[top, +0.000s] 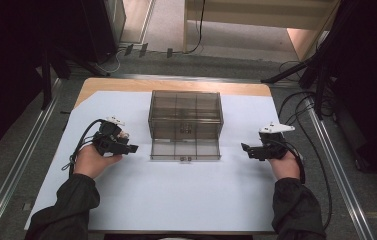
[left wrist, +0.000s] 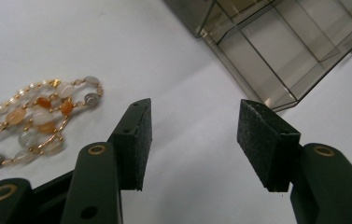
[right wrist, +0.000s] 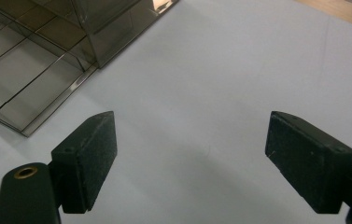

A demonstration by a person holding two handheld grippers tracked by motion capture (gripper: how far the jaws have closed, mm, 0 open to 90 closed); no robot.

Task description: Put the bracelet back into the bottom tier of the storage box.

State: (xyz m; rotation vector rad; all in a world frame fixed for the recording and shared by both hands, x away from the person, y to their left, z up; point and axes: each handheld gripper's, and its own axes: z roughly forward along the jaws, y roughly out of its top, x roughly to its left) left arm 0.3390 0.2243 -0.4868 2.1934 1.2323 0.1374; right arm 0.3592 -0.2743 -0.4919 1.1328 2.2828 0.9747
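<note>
A smoky see-through box (top: 186,112) stands mid-table with its lowest drawer (top: 185,149) pulled out toward me; the drawer is split into compartments. My left gripper (top: 132,148) rests left of the drawer, open, with nothing between its jaws. In the left gripper view a beaded chain (left wrist: 33,119) of orange, grey and gold beads lies on the white sheet just left of the left gripper (left wrist: 194,116), and the drawer (left wrist: 281,60) lies ahead to the right. My right gripper (top: 246,149) is right of the drawer, open and empty. In the right gripper view the right gripper (right wrist: 192,126) points over bare sheet, the drawer (right wrist: 29,70) at upper left.
A white sheet (top: 176,200) covers most of the wooden table (top: 126,84). Cables (top: 316,165) trail from both grippers over the table's sides. Metal rails (top: 21,155) run along the floor on both sides.
</note>
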